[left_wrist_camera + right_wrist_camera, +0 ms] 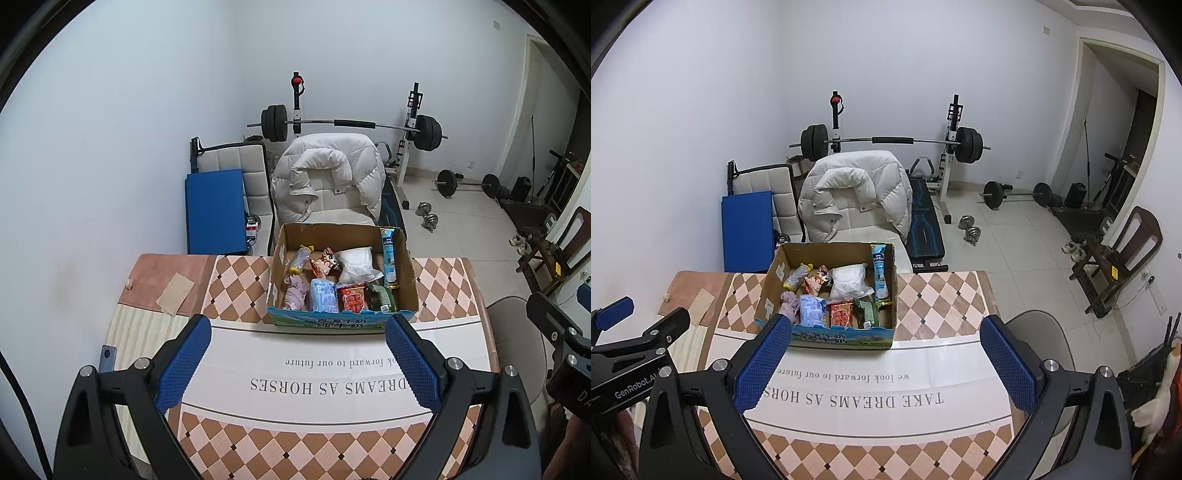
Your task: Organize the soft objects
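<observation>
left claw: (298, 363) jaws spread wide, nothing between them; hovered above the bench, short of the box, likely staged for a first reach.
right claw: (885, 360) also wide open and empty, level with the left one, near front of box; left finger overlapped the box's near corner in its own view.
box: cardboard box (408, 273) sat on the bench at the far edge, open top, soft items all packed inside.
contents: purple cloth (295, 293) at near left, blue pack (323, 295) beside it, red packet (352, 298), white pouch (356, 264) behind; crowded, touching each other.
bench: checked cloth (236, 284) with printed band; brown paper scrap (175, 293) lay left, well apart from box.
obstacles: box walls limited side entry, so a top-down approach seemed needed; padded jacket (328, 173) on a chair just behind the box.
</observation>
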Available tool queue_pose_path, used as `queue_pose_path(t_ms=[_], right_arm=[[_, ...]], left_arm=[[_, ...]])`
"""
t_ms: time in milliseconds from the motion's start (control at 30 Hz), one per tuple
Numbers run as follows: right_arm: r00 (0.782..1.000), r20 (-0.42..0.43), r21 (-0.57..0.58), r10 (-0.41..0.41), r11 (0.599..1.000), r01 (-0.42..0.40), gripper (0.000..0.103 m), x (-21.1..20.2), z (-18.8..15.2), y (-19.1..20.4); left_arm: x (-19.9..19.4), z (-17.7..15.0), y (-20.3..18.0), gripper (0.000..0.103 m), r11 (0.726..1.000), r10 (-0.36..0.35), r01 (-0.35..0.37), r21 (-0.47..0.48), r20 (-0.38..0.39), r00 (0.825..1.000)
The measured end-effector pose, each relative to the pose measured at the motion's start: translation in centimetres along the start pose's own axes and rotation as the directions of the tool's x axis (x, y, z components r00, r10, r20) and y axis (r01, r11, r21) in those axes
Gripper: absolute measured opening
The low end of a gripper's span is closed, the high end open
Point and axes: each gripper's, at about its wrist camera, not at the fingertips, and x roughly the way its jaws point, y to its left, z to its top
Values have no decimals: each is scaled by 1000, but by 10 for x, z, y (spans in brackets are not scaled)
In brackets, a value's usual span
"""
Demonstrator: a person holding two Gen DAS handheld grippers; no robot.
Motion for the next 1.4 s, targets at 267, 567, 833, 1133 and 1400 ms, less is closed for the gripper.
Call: queue_pose_path(t_ms=[267, 567, 833, 1133, 1400], right_arm=[[1000, 4, 2, 0, 1000, 0, 103, 0, 1, 0], [1000, 6, -4, -7, 1000, 7, 103, -1, 1, 2], [1000, 11, 0, -20, 1000, 20, 103, -2, 0, -3], [1000, 12, 0, -20, 1000, 20, 103, -3, 0, -5], [1000, 14, 0, -22, 1000, 22, 103, -3, -1, -5]], left_arm=[[1, 3, -3, 97, 1000, 4, -4, 21, 5, 1000], [-4, 3, 1, 103, 1000, 7, -7, 6, 32, 999], [-6, 3, 1, 103, 1000, 18, -18, 4, 41, 999], [-7, 3, 0, 103, 1000, 19, -19, 0, 41, 999], [-8, 3, 0, 103, 1000, 20, -20, 2, 44, 999]])
